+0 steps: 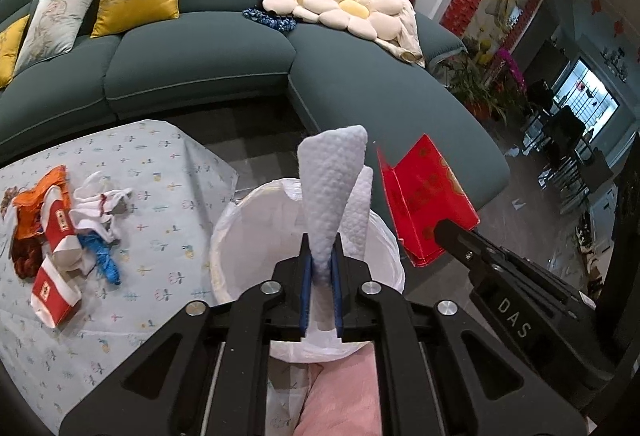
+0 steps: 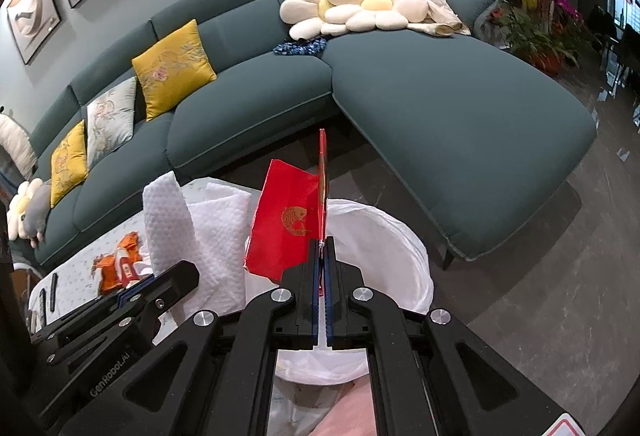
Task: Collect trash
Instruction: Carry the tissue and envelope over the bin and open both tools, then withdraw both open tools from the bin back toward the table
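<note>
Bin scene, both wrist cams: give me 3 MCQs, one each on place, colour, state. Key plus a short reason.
1. Where is the white-lined bin?
A. on the sofa
B. on the floor beside the table
C. on the table

2. What colour is the packet in the right gripper?
A. red
B. blue
C. green

3. What is the left gripper doing?
A. open, empty
B. shut, empty
C. shut on a white paper towel

Key: B, the bin stands by the cloth-covered table; A, red with a gold fish print; C, the towel sticks up from between the pads.
</note>
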`<state>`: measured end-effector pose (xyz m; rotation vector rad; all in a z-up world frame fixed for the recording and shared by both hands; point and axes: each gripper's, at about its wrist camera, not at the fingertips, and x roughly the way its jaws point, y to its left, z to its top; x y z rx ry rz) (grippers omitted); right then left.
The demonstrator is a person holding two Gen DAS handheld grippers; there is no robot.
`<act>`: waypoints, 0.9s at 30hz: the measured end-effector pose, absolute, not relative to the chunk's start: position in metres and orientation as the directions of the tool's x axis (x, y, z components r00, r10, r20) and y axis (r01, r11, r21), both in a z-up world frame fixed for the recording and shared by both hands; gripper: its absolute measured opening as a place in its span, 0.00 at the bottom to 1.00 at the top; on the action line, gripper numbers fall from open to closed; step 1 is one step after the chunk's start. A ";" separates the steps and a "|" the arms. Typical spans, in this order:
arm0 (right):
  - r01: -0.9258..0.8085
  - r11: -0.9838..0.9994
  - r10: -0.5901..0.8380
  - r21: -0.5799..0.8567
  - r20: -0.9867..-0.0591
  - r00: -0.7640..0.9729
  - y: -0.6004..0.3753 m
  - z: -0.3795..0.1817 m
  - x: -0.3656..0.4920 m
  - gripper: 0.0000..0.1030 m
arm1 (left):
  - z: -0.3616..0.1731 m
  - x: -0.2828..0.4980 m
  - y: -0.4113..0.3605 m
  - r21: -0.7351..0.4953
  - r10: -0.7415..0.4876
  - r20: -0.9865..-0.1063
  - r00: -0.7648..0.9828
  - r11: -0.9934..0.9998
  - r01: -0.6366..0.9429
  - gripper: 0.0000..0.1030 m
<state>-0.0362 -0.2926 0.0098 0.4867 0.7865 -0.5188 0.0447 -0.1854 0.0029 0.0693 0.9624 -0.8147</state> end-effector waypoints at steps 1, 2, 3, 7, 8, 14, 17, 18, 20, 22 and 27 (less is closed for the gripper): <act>0.601 0.769 -0.250 0.218 -0.763 0.596 -0.293 0.008 -0.036 0.09 | 0.001 0.046 -0.188 -0.289 -0.581 -0.755 0.304 0.710 0.642 0.19; 0.604 0.767 -0.254 0.217 -0.762 0.596 -0.296 0.008 -0.035 0.11 | -0.001 0.048 -0.189 -0.290 -0.576 -0.760 0.302 0.715 0.636 0.25; 0.608 0.765 -0.259 0.215 -0.760 0.596 -0.296 0.007 -0.035 0.13 | -0.002 0.048 -0.190 -0.291 -0.573 -0.761 0.304 0.721 0.628 0.36; 0.623 0.755 -0.286 0.203 -0.754 0.592 -0.298 0.007 -0.035 0.33 | -0.004 0.053 -0.189 -0.288 -0.561 -0.761 0.325 0.742 0.606 0.46; 0.624 0.754 -0.286 0.204 -0.753 0.592 -0.300 0.007 -0.035 0.38 | -0.006 0.056 -0.188 -0.289 -0.558 -0.764 0.323 0.744 0.602 0.46; 0.629 0.755 -0.305 0.188 -0.748 0.590 -0.295 0.011 -0.033 0.47 | -0.005 0.062 -0.176 -0.299 -0.550 -0.762 0.341 0.766 0.569 0.53; 0.623 0.764 -0.315 0.169 -0.744 0.589 -0.288 0.015 -0.031 0.50 | -0.003 0.065 -0.167 -0.307 -0.550 -0.759 0.348 0.774 0.553 0.54; 0.619 0.768 -0.314 0.167 -0.743 0.591 -0.285 0.016 -0.030 0.50 | -0.002 0.065 -0.164 -0.309 -0.549 -0.758 0.352 0.777 0.548 0.54; 0.612 0.774 -0.312 0.165 -0.741 0.595 -0.280 0.018 -0.028 0.52 | -0.001 0.067 -0.156 -0.314 -0.548 -0.756 0.359 0.784 0.535 0.54; 0.606 0.779 -0.310 0.164 -0.739 0.599 -0.274 0.021 -0.027 0.54 | 0.001 0.069 -0.146 -0.321 -0.546 -0.753 0.368 0.792 0.519 0.54; 0.580 0.801 -0.305 0.148 -0.733 0.608 -0.255 0.027 -0.021 0.56 | 0.005 0.074 -0.121 -0.328 -0.530 -0.747 0.401 0.819 0.471 0.62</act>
